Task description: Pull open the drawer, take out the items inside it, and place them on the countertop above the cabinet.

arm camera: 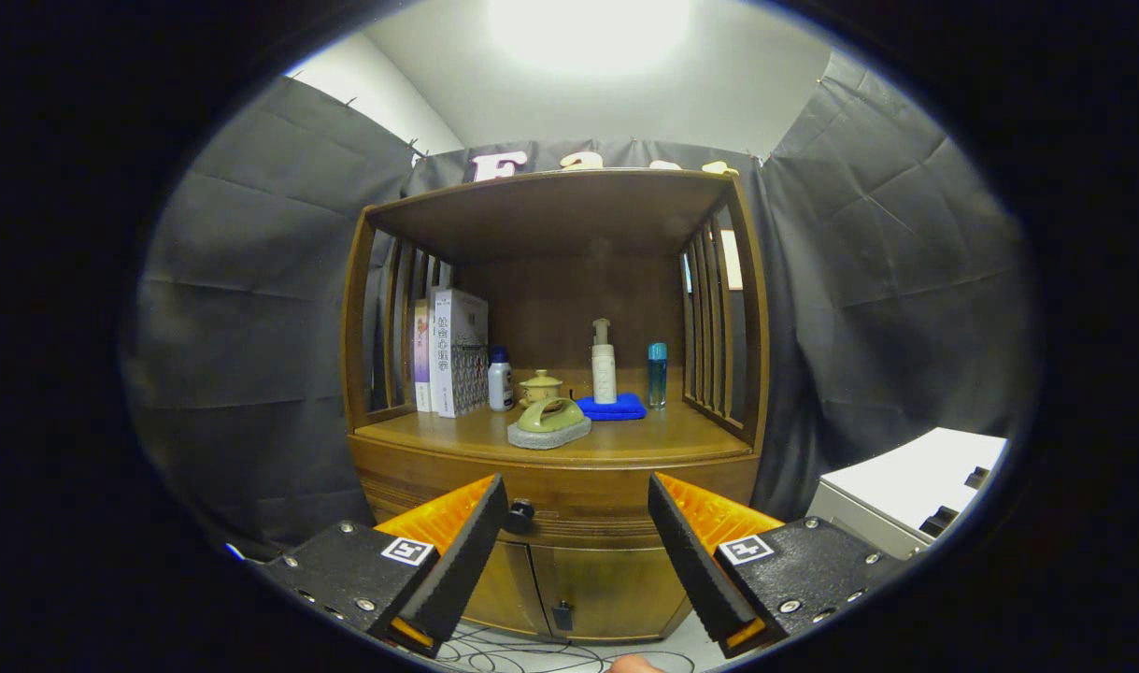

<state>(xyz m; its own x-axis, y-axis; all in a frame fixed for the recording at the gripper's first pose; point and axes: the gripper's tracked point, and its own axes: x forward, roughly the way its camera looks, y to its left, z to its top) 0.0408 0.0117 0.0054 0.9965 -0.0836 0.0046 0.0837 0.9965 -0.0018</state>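
Note:
A brown wooden cabinet (555,467) stands ahead against the booth wall. Its drawer front (578,509) is closed, with a dark round knob (519,513) showing just beside my left fingertip. My gripper (578,509) is open, its fingers spread wide in front of the drawer and some way off it, with nothing between them. The countertop (625,439) above the drawer carries a green scrubber on a grey sponge (549,422). What is inside the drawer is hidden.
On the countertop also stand books (452,353), a small white bottle (500,380), a yellow lidded pot (540,385), a pump bottle (604,365) on a blue cloth (613,408), and a blue bottle (658,374). Below are cabinet doors (569,584), floor cables (532,654); a white box (905,500) sits right.

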